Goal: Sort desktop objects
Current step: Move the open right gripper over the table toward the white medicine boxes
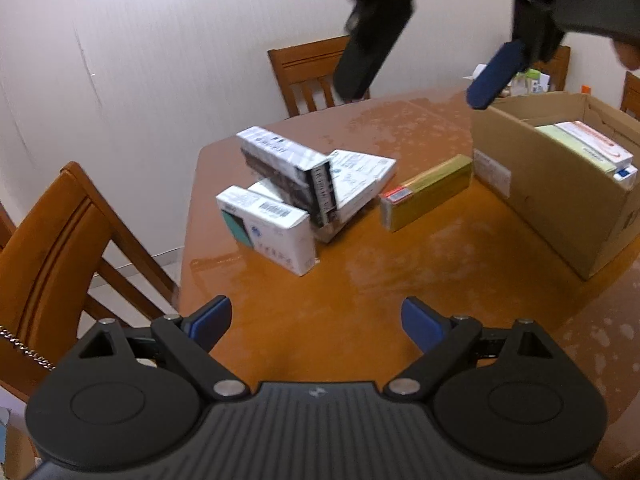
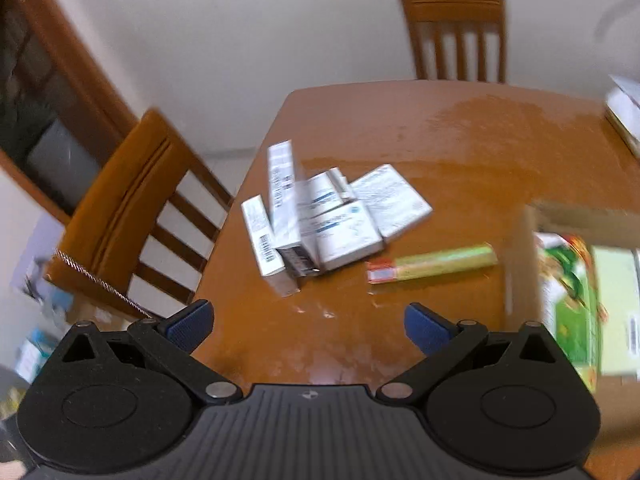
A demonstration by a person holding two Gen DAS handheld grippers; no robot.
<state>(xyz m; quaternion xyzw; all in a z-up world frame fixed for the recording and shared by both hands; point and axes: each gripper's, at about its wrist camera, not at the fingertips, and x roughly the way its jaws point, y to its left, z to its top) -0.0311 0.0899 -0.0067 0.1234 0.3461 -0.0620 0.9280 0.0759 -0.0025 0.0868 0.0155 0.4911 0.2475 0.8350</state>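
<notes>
The glossy orange-brown wooden worktop (image 1: 360, 320) carries everything, with slatted wooden chairs (image 1: 308, 76) standing around its edges. At the right side of the worktop, in the left wrist view, sits the open brown cardboard box (image 1: 560, 208), which already holds several flat cartons, a pale green one and a white one with red print among them. Near the middle of the worktop is a loose heap of white rectangular cardboard packets (image 1: 296, 196), some flat, one propped on edge and leaning over the others, one with a teal patch and a barcode label. Between that heap and the cardboard box, apart from both, lies the long narrow yellow-green carton with a red-and-white end (image 1: 428, 192), flat on its side.

The left hand-held gripper (image 1: 316, 324) hangs above the bare near part of the worktop, its blue-padded jaws spread wide with nothing between them. The right hand-held gripper (image 2: 308, 328) is likewise spread wide and empty, pointing down toward the heap; in the left wrist view it appears blurred overhead, above the far side of the worktop.
</notes>
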